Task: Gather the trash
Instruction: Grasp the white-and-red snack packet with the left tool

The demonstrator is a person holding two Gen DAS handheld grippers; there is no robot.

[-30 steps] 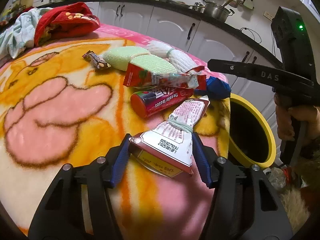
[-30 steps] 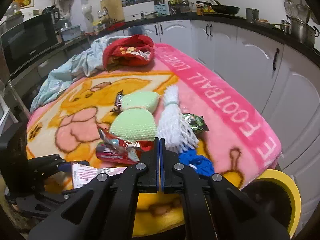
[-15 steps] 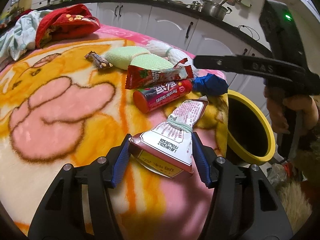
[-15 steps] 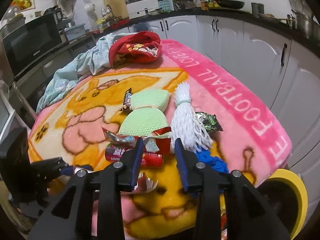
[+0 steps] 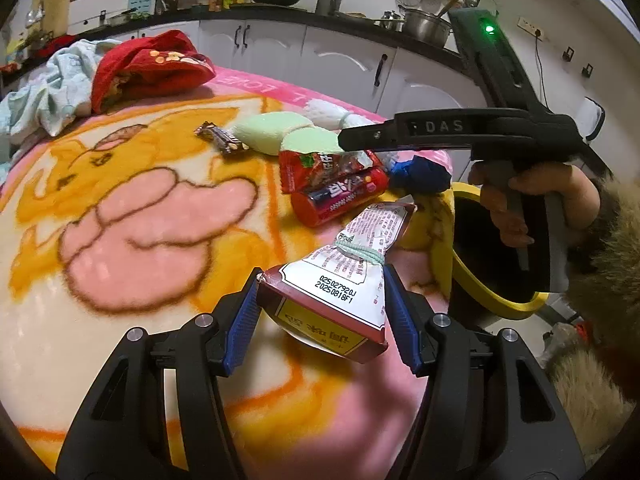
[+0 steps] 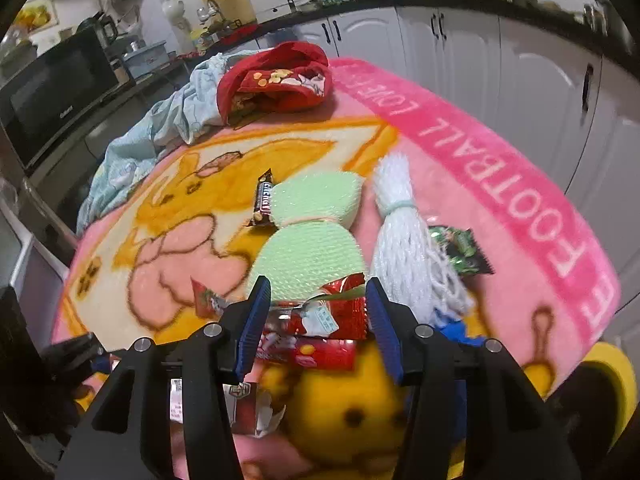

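In your left camera, your left tongs (image 5: 322, 322) hold a white and red packet (image 5: 340, 292). The blue pads (image 5: 242, 332) press on both its sides. A pale green band is tied round the middle of the packet. The packet hangs over the pink and orange blanket (image 5: 132, 240), close to the yellow bin (image 5: 480, 296). The bin stands at the blanket's right edge and its dark mouth is open.

Past the packet lies a red tube (image 5: 340, 198). A red wrapper (image 5: 320, 168) lies on top of the tube. A blue wad (image 5: 424, 174) sits just beside the tube, next to the bin's rim. A chocolate bar (image 5: 222, 140) lies farther from the bin, touching a pale green sponge (image 5: 280, 138). Your right tongs (image 5: 360, 140) reach in from the bin's side, above the red wrapper. Your hand (image 5: 520, 196) holds their handle over the bin. From here you cannot tell how wide they are.

In your right camera, your right tongs (image 6: 318, 322) stand partly open, and their jaws have just been opening. The red wrapper (image 6: 332, 312) sits between the blue pads (image 6: 254, 320), but the pads do not press on it. The red tube (image 6: 312, 354) lies just under it. The green sponge (image 6: 308, 236) and a white string bundle (image 6: 404, 240) lie behind. A small green wrapper (image 6: 460, 250) lies beside the string. The bin (image 6: 612, 376) shows at the low right corner.
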